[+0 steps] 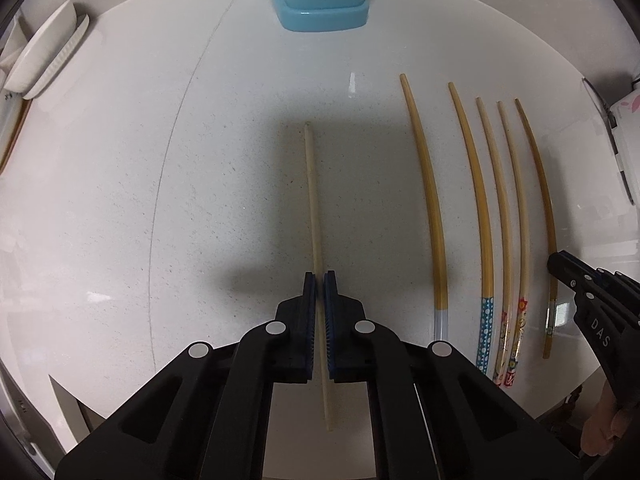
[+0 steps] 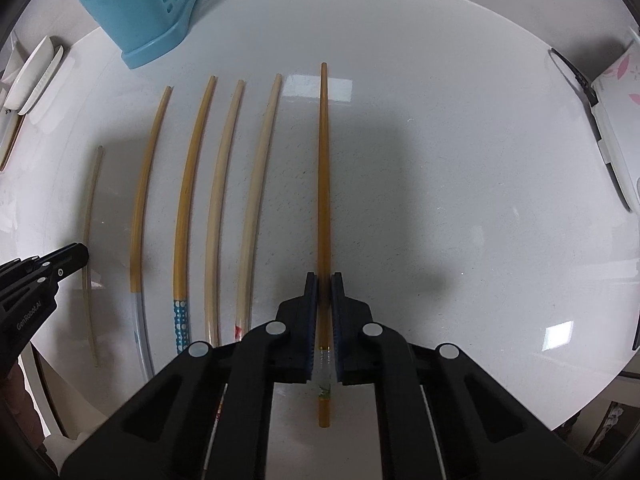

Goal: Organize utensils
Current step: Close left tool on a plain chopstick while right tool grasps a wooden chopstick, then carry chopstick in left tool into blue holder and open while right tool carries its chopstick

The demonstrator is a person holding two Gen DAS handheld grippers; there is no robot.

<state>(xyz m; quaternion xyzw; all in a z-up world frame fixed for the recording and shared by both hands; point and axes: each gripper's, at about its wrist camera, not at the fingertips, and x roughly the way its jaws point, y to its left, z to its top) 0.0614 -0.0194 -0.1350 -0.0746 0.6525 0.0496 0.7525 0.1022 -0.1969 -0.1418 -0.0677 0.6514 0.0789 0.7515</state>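
I have a chopstick in each hand-held gripper right now. The left hand-held gripper [image 1: 319,280] is closed down on the pale chopstick [image 1: 313,200], its pads pinching the thick end while the thin tip points away toward the blue holder [image 1: 322,4]. The right hand-held gripper [image 2: 324,282] is clamped the same way on the amber chopstick [image 2: 323,168], gripping just ahead of its clear decorated band. Whether either stick is lifted off the white table [image 1: 120,200] or only pinched where it lies, I cannot tell from these views.

Between my two grippers four more chopsticks lie side by side on the table, roughly parallel and not touching: a clear-ended one [image 2: 142,200], a blue dotted one [image 2: 186,200], and two pale ones with patterned ends [image 2: 219,200] [image 2: 256,184].

I judge this to be the pick-up step for the two outer sticks. The blue holder stands at the far edge of the table, well apart from the row. The next move likely calls for raising both sticks, tipping them upright and lowering them into the holder's open top, which neither view shows, without disturbing the row.
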